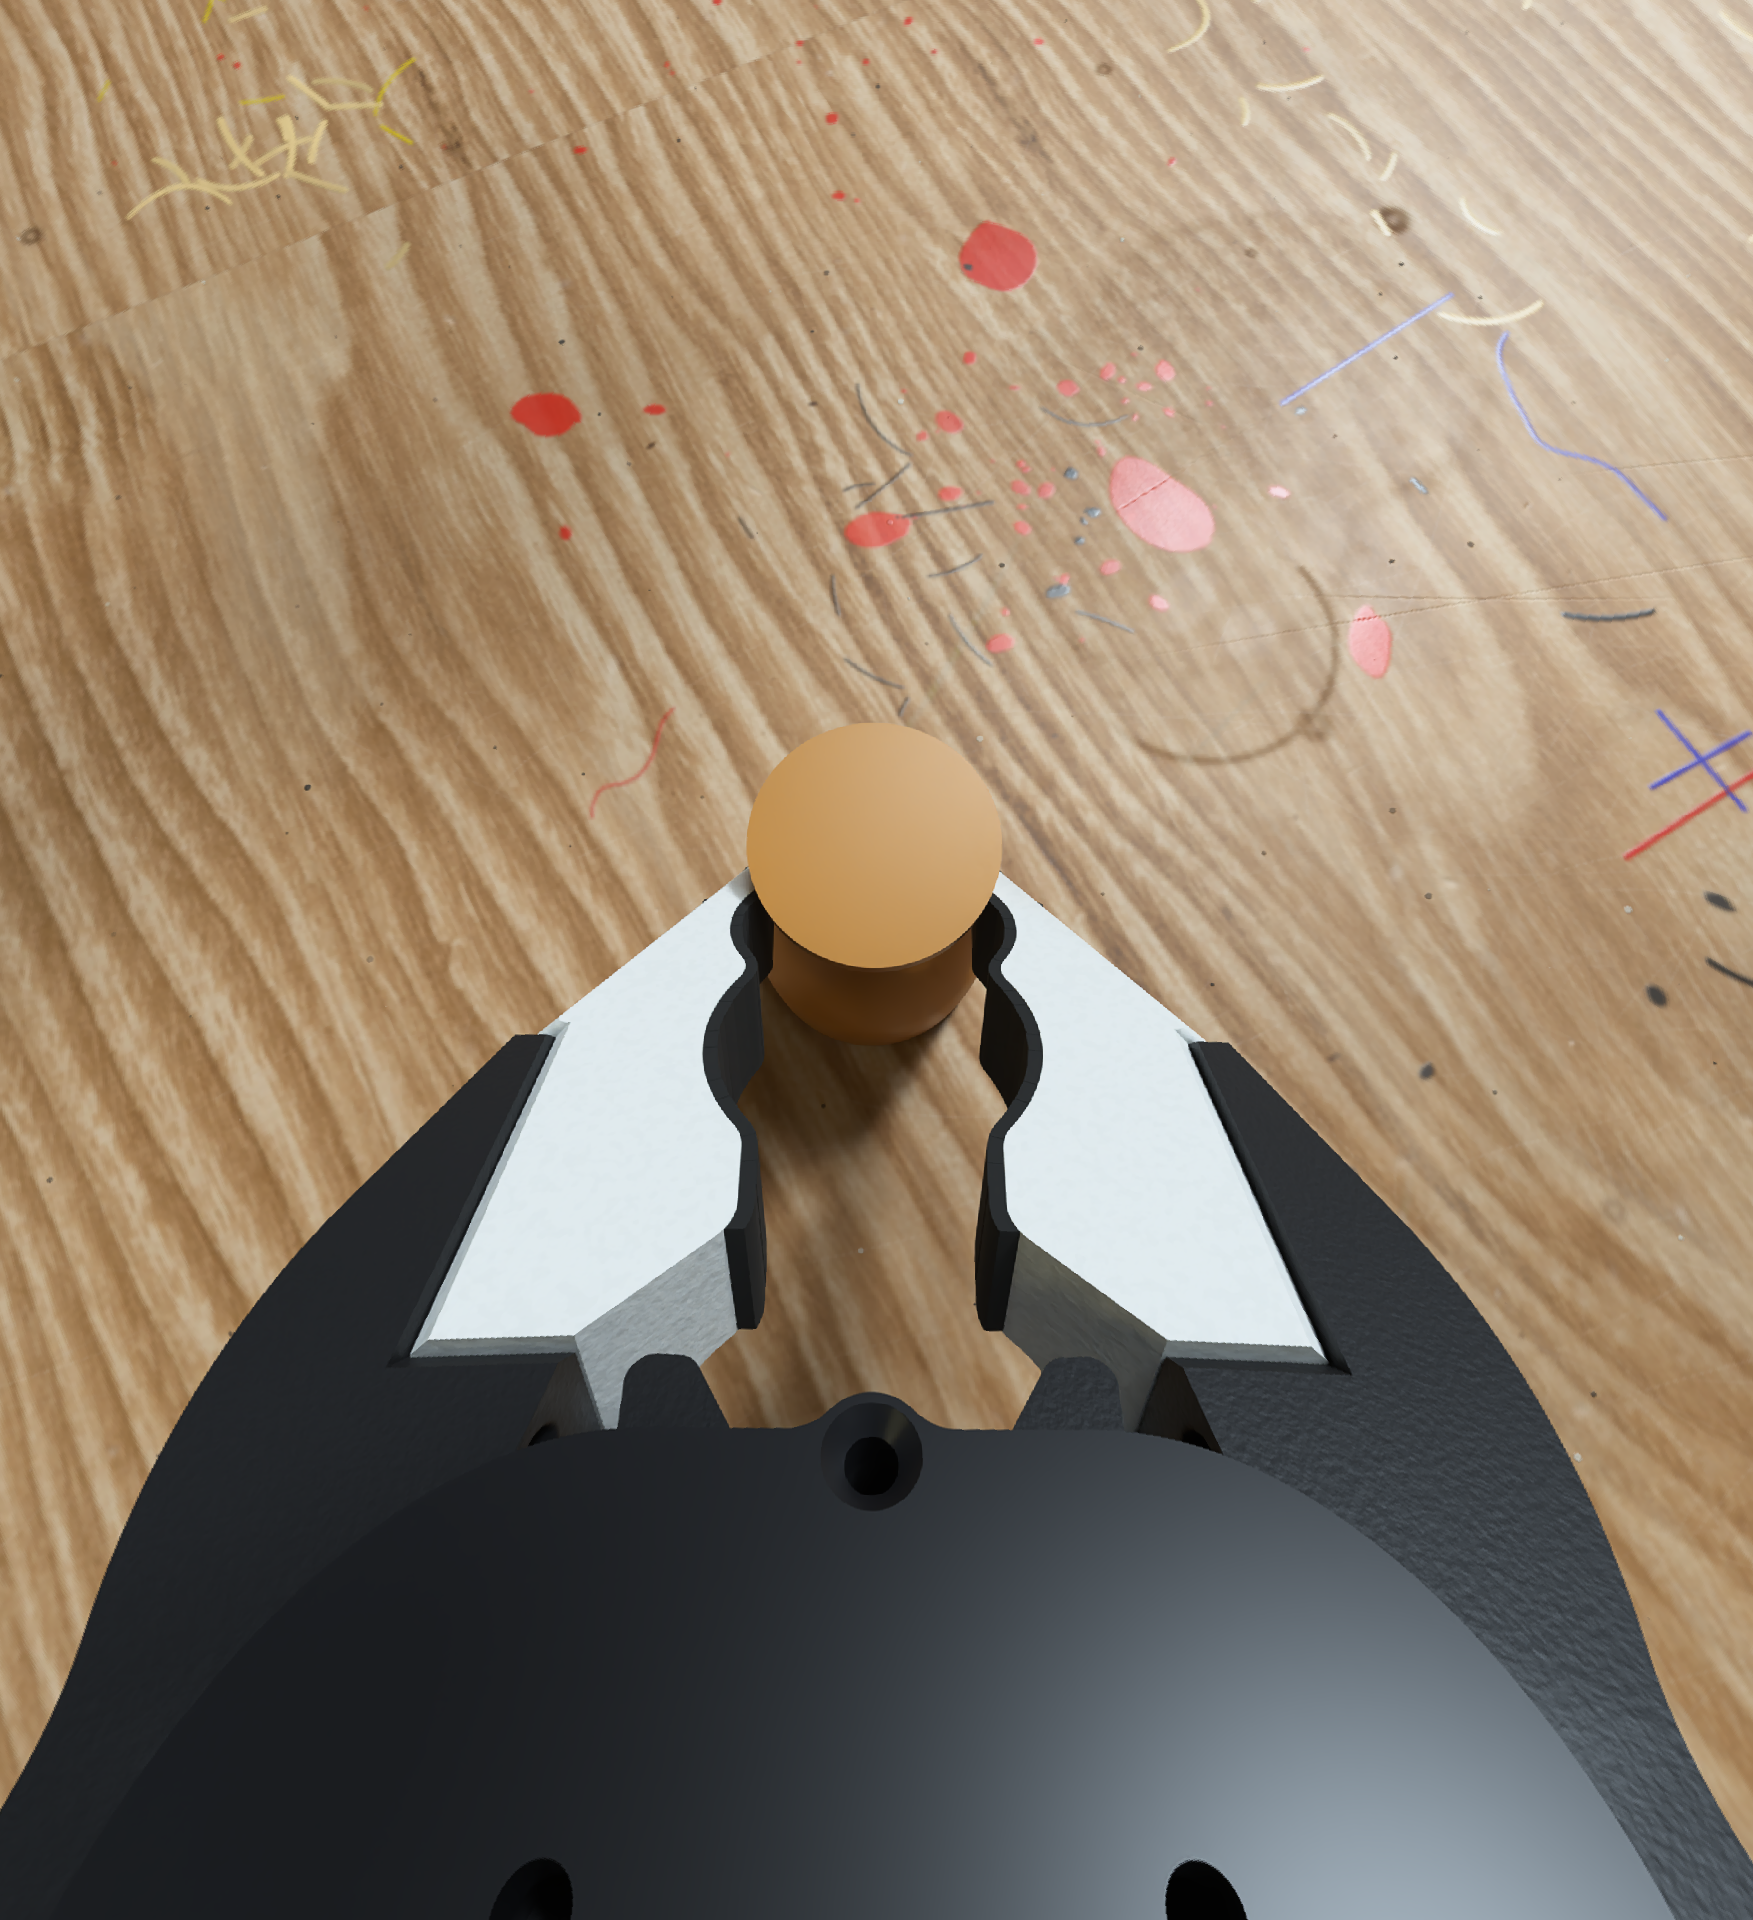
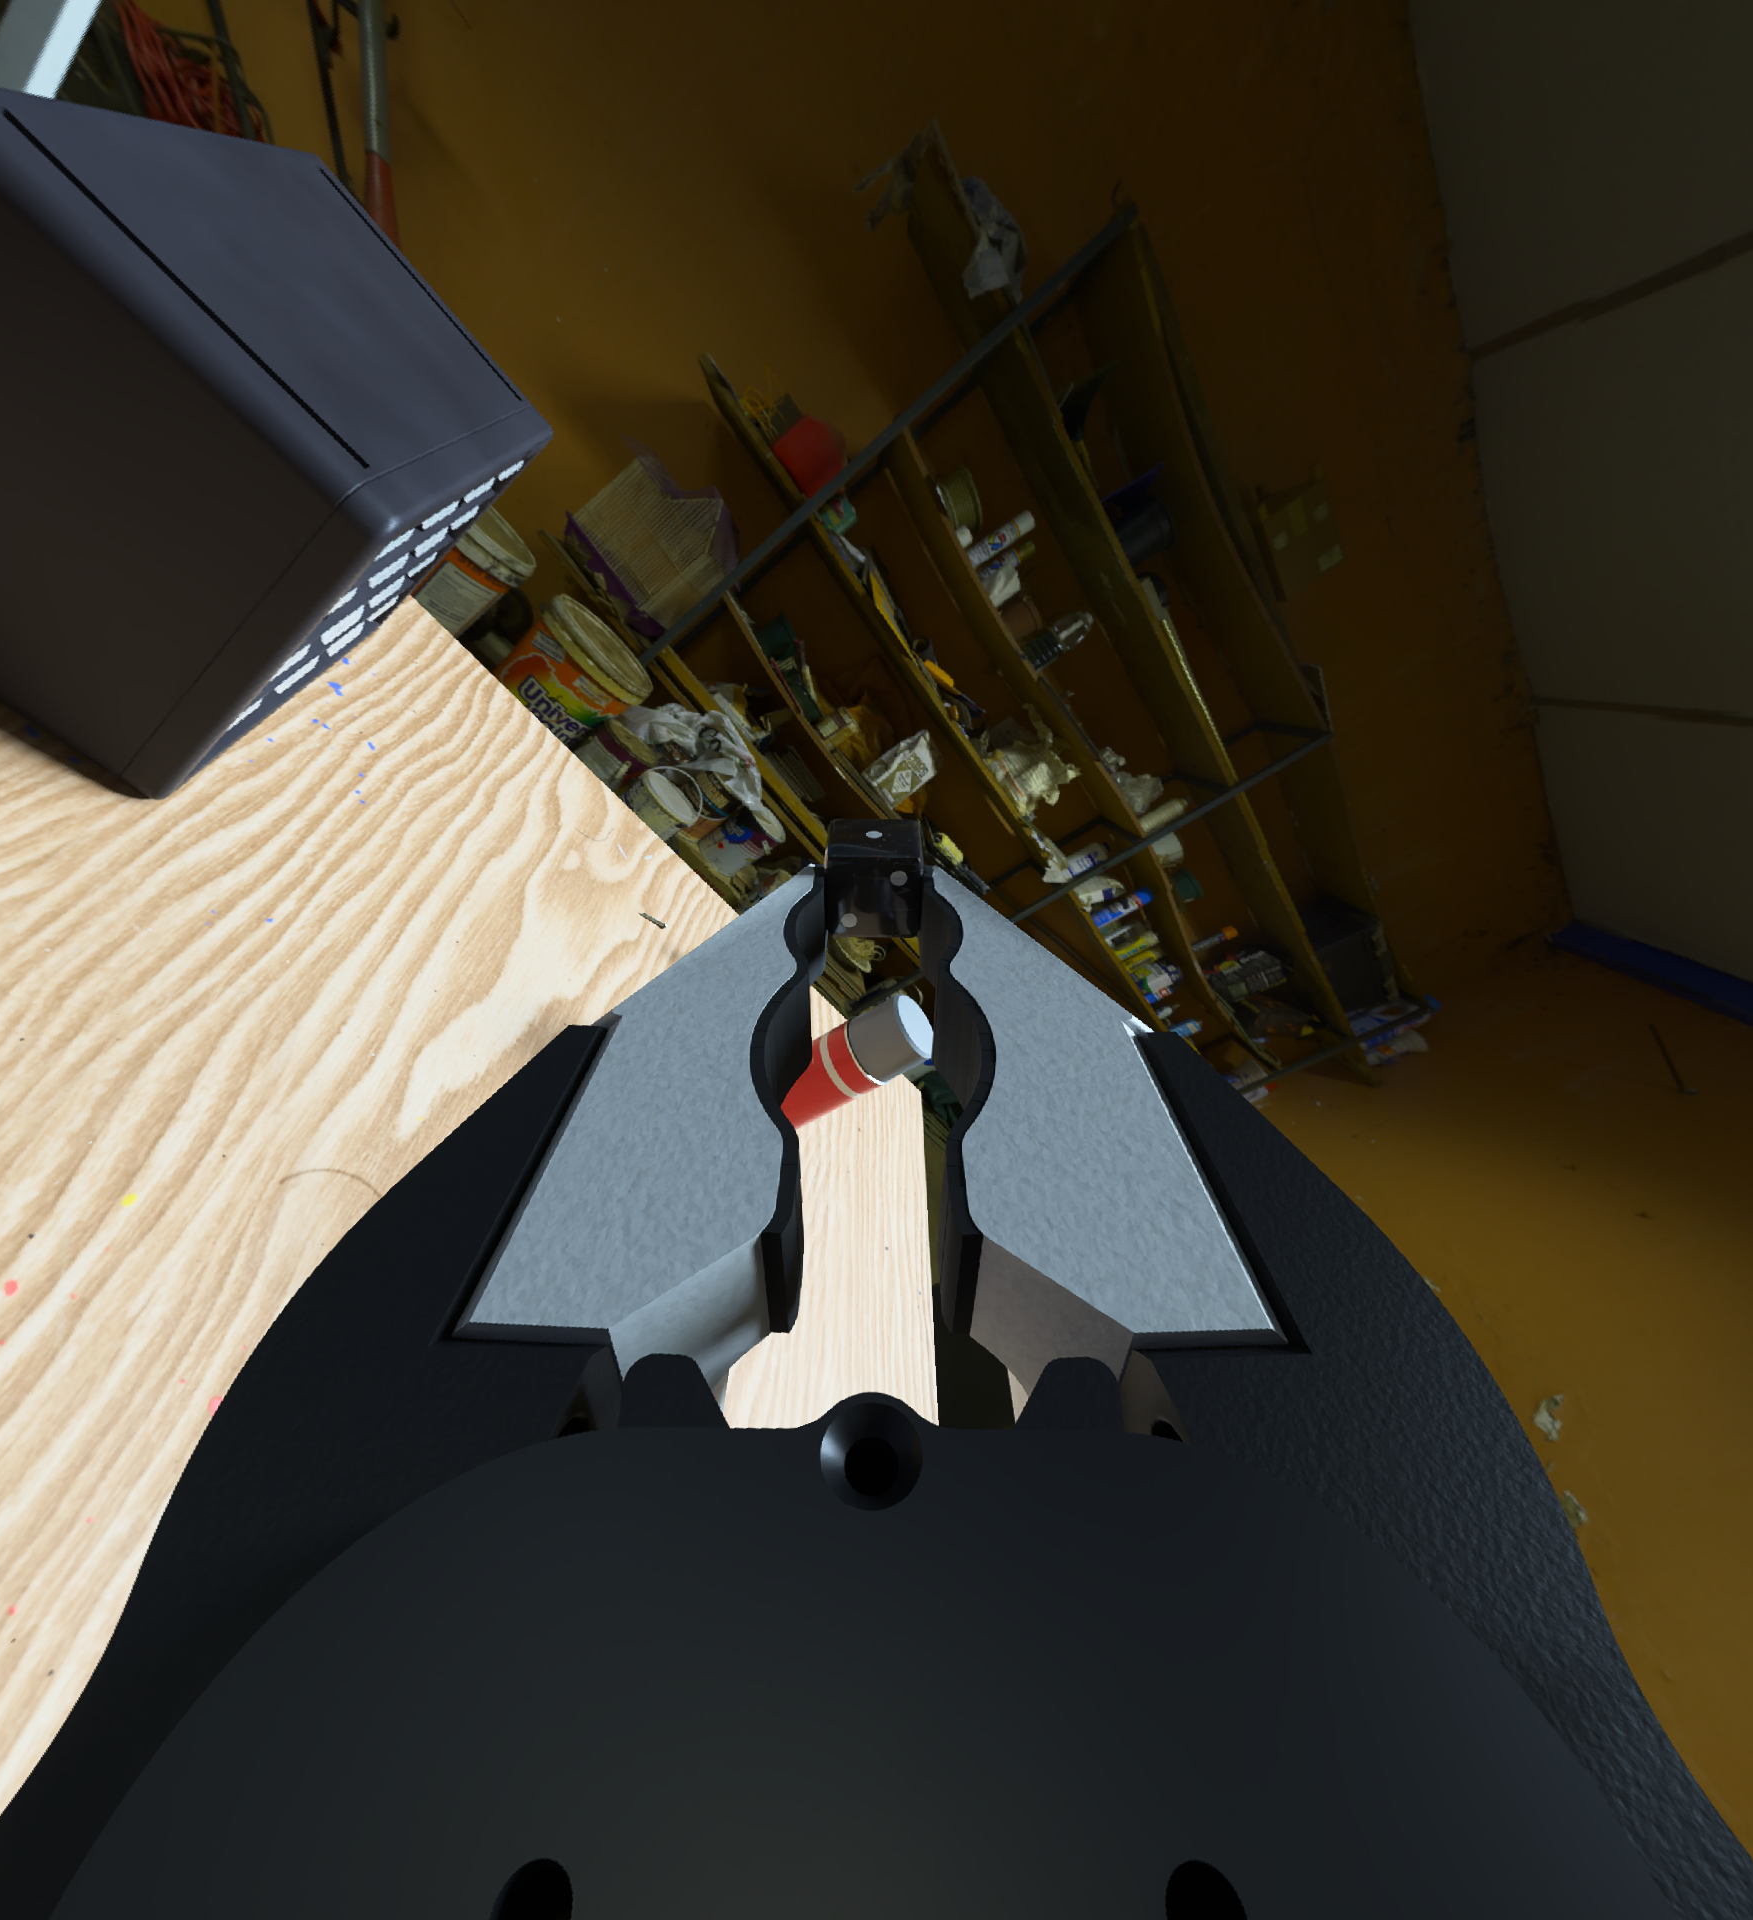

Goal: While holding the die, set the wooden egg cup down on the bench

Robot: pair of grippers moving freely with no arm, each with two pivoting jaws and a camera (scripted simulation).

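Note:
In the left wrist view my left gripper [image 1: 873, 920] is shut on the wooden egg cup [image 1: 873, 842]. The cup is light brown, with a flat round face turned up at me and a narrower darker body below. The fingertips [image 1: 747, 935] press its sides. It sits low over the wooden bench [image 1: 332, 727], with its shadow right beneath; I cannot tell whether it touches. In the right wrist view my right gripper [image 2: 874, 896] is shut on a black die [image 2: 872, 878] with white pips, held off the bench near its edge [image 2: 643, 831].
The bench top has red paint blots [image 1: 997, 256], pen marks and wood shavings [image 1: 248, 156]. A black box with vent slots [image 2: 176, 416] stands on the bench. A red and white cylinder [image 2: 856, 1055] lies near the edge. Cluttered shelves [image 2: 1007, 675] stand beyond.

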